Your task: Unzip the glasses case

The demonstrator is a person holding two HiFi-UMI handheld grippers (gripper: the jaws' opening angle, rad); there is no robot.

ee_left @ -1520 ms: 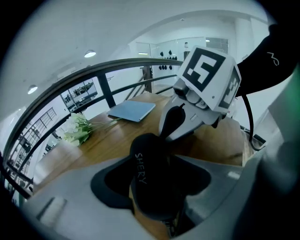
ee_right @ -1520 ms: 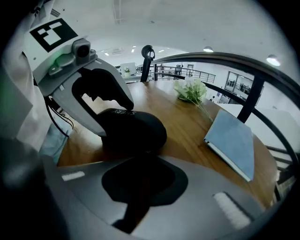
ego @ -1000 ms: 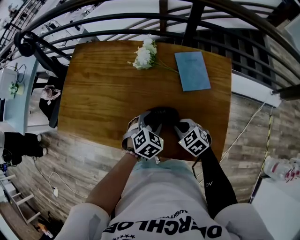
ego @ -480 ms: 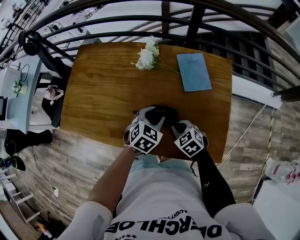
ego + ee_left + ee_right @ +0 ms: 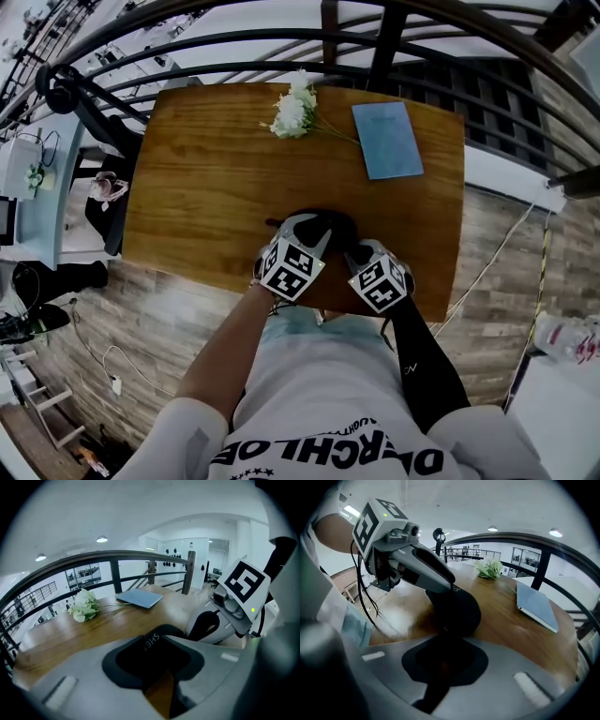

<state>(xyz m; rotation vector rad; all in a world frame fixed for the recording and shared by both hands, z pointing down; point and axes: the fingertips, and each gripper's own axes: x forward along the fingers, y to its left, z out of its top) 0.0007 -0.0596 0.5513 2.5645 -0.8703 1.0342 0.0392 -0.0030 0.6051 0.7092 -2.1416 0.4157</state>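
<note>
A black glasses case [image 5: 325,225] lies on the wooden table [image 5: 206,187] near its front edge. My left gripper [image 5: 309,230] comes onto the case from the left. In the left gripper view the case's end [image 5: 157,641], with pale lettering on it, sits between the jaws, which are shut on it. Just to the right is my right gripper [image 5: 352,249]. In the right gripper view the case [image 5: 457,611] lies right ahead, and a thin black zipper pull [image 5: 440,679] runs from it down between the shut jaws.
White flowers [image 5: 292,111] and a blue notebook [image 5: 385,141] lie at the table's far side. A dark metal railing [image 5: 375,42] curves behind the table. The table's front edge is right under both grippers, and the person's body is close behind them.
The left gripper has shifted slightly away from the person and rolled a little, still on the case. The right gripper has stayed where it was.
</note>
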